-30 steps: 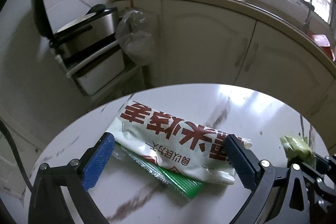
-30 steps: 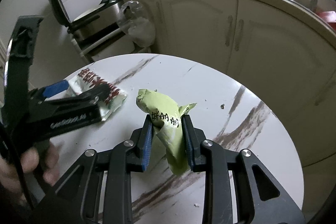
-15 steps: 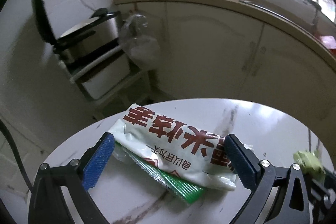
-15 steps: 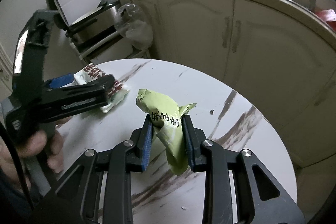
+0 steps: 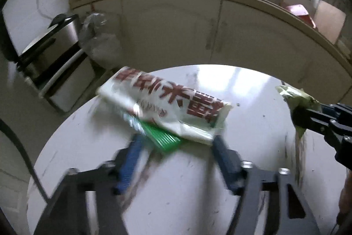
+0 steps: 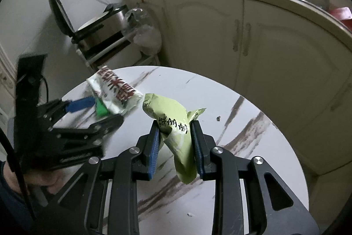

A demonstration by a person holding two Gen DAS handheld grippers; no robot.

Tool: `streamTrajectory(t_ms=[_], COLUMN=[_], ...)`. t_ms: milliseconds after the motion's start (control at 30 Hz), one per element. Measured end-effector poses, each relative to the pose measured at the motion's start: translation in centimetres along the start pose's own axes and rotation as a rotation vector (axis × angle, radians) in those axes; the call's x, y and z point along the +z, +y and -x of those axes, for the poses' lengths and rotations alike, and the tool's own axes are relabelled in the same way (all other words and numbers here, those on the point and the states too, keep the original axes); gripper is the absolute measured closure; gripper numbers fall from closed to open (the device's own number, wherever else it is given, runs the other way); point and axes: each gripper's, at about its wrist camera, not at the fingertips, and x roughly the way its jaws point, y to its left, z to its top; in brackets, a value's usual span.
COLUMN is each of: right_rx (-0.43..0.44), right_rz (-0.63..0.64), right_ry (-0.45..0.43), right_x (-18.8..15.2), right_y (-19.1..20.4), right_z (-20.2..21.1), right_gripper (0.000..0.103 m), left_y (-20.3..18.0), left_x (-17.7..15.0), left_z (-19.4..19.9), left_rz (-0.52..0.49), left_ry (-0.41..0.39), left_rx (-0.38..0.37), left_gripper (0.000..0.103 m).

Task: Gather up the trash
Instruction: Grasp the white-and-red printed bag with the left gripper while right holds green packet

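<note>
Round marble-patterned tabletop (image 6: 253,124), bearing the uncollected trash. White snack wrapper (image 5: 167,102) with red characters lies on a green wrapper (image 5: 165,139) near the far left edge; neither is lifted. Left tongs (image 5: 176,160) are closing, jaws flanking the wrappers' near ends, pads not yet pressing. Right tongs (image 6: 176,142) are clamped on a crumpled light-green packet (image 6: 176,122), held clear of the surface: one piece secured, two remaining; no bin is visible.

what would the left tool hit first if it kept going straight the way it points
Most likely the white wrapper and the green packet under it, lying just ahead between its closing jaws; the blur leaves depth uncertain.
</note>
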Motion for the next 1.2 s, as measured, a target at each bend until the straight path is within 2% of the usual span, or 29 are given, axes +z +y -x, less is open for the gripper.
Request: streamTrajectory(t_ms=[33,100,133,267,400,533,767,900,1000,1100,1200], right_rx=[-0.001,-0.001,0.001,0.004,0.003,0.006,0.005,0.003,0.0,0.001,0.006], right_rz=[-0.001,-0.004,-0.005,0.002,-0.002,-0.007,-0.019,-0.025,-0.023,-0.02,-0.014], right_ry=[-0.002,-0.004,-0.005,-0.009,-0.015,-0.016,-0.018,-0.018,-0.018,-0.019,-0.018], right_x=[0.0,0.0,0.0,0.0,0.2,0.1,0.3,0.4,0.4,0.6,0.7], right_y=[0.0,0.0,0.1,0.2,-0.2,-0.6,-1.4,-1.6,-1.8,-1.6,-1.5], right_z=[0.1,0.2,0.2,0.4,0.6,0.6,0.6,0.5,0.6,0.5,0.4], right_gripper=[0.077,0.077,0.077,0.077,0.077,0.077,0.077,0.077,0.077,0.077,0.076], left_y=[0.1,0.1,-0.1,-1.1,-1.7,-1.6,-1.9,-0.6,-0.1,0.3,0.7], left_x=[0.1,0.5,0.6,1.4,3.5,5.1,6.0,5.5,5.2,5.5,6.0], left_z=[0.2,0.3,0.3,-0.3,-2.0,-4.5,-6.0,-4.4,-3.0,-2.7,-3.3], left_rz=[0.023,0.059,0.077,0.136,0.197,0.301,0.348,0.38,0.382,0.425,0.486], left_ry=[-0.015,-0.022,-0.033,-0.041,-0.024,0.008,0.013,0.01,-0.009,-0.008,0.021], left_rx=[0.027,0.065,0.072,0.106,0.198,0.239,0.216,0.169,0.173,0.162,0.216], left_gripper=[0.043,0.014,0.01,0.004,0.003,0.002,0.002,0.002,0.002,0.002,0.002])
